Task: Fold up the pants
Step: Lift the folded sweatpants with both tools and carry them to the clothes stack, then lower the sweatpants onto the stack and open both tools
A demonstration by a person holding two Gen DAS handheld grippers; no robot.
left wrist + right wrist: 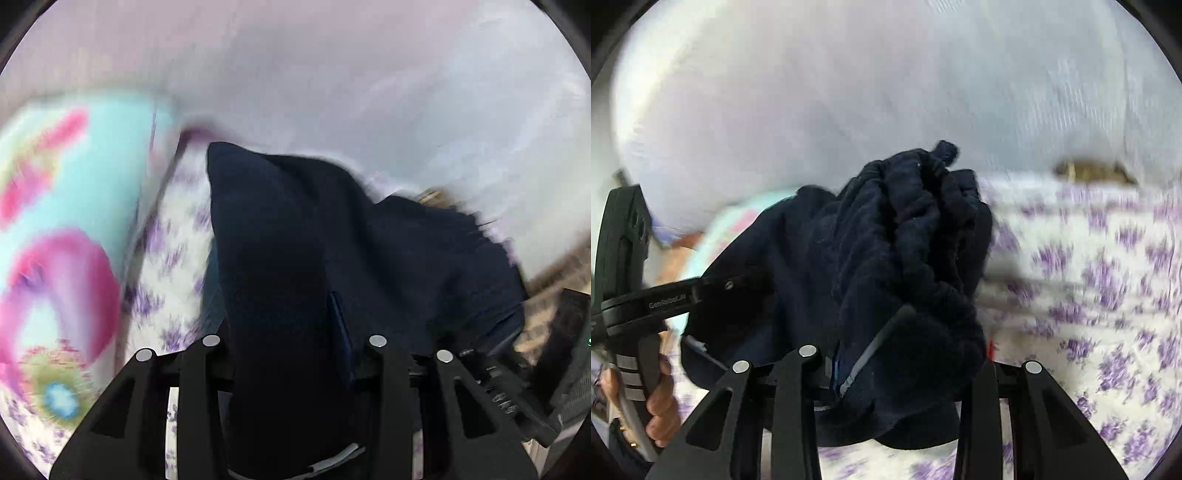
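The dark navy pants [295, 240] hang bunched between both grippers, lifted above the bed. My left gripper [293, 341] is shut on the pants, whose cloth drapes over and hides its fingertips. In the right wrist view my right gripper [894, 354] is shut on the gathered waistband end of the pants [905, 240], which piles up over its fingers. The left gripper's body [624, 280] and the hand holding it show at the left of the right wrist view. Both views are motion-blurred.
A white bedsheet with purple flowers [1089, 277] lies below. A turquoise and pink patterned pillow [62, 221] sits at the left. A pale wall [332, 74] fills the background. A dark box-like object [569, 350] stands at the right edge.
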